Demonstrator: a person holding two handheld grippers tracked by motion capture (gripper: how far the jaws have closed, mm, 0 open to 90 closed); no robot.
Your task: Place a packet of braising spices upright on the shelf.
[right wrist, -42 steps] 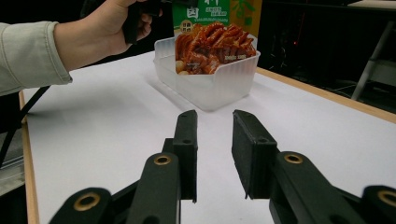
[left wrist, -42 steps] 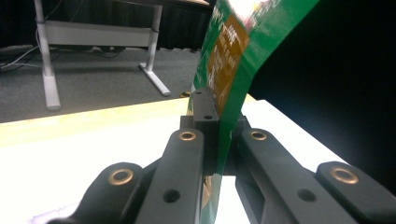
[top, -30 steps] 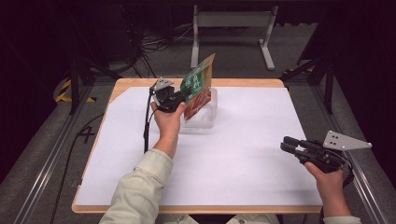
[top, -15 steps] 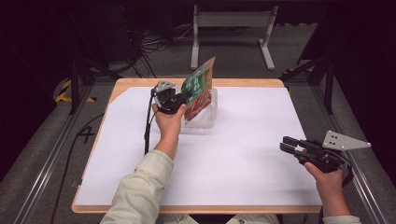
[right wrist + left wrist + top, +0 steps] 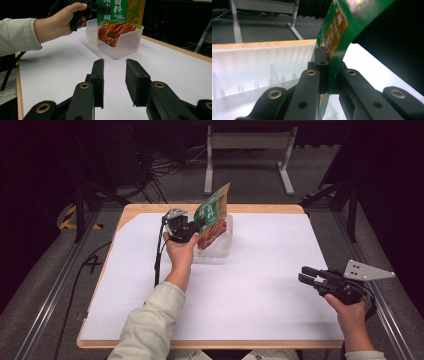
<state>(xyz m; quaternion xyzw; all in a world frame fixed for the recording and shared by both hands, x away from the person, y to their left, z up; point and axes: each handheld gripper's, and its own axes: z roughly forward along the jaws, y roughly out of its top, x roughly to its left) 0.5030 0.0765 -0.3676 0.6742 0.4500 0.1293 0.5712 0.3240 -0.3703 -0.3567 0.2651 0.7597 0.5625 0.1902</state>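
A green and orange snack packet (image 5: 214,215) printed with red food stands tilted in a clear plastic tub (image 5: 222,249) at the far middle of the table. My left gripper (image 5: 196,228) is shut on the packet's left edge; in the left gripper view the jaws pinch the packet (image 5: 337,35) above the tub's wall (image 5: 262,65). My right gripper (image 5: 306,275) rests low near the table's right front, open, nothing between its fingers. The right gripper view looks past the open right gripper (image 5: 114,75) toward the tub (image 5: 125,45), the packet (image 5: 112,12) and the left hand (image 5: 55,22).
A white sheet (image 5: 260,285) covers the wooden table (image 5: 150,209). The left gripper's black cable (image 5: 157,260) trails down the sheet beside the forearm. A metal stand (image 5: 247,142) and loose cables lie on the floor beyond the far edge.
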